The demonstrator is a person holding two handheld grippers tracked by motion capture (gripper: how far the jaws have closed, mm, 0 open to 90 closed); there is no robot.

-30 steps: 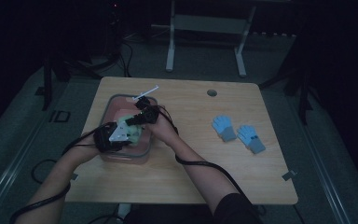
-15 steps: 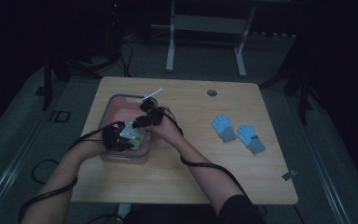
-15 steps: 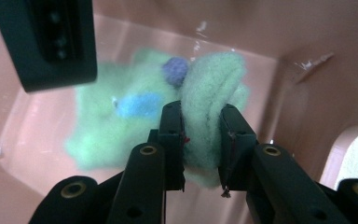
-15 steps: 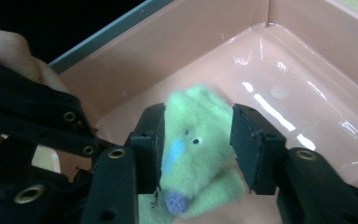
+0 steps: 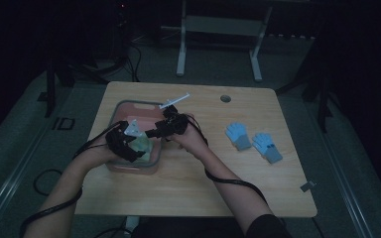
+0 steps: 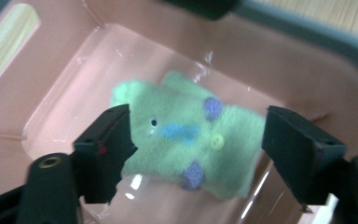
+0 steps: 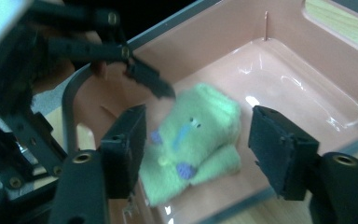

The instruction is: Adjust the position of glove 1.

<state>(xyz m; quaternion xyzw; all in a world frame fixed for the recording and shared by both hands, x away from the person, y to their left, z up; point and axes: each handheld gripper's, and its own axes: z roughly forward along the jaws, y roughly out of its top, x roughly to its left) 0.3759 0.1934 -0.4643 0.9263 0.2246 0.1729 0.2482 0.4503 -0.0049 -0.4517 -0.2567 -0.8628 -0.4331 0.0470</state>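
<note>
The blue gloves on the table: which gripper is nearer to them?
Right. The right gripper hangs at the pink bin's near edge, on the blue gloves' side; the left gripper is over the bin, farther from them.

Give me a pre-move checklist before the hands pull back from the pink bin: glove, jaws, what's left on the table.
1. Green glove lies on the floor of the pink bin: ok.
2. Left gripper let go: ok. Its jaws have just been opening and stand apart to either side of the glove, not pressing it.
3. Right gripper let go: ok. Its jaws have just been opening, with the glove below the gap and untouched.
4. Glove folded flat: ok; it looks doubled over in the right gripper view.
5. Grippers clear of each other: cannot tell; they sit close over the bin.
6. Blue gloves on the table ready for pickup: ok, unobstructed.
</note>
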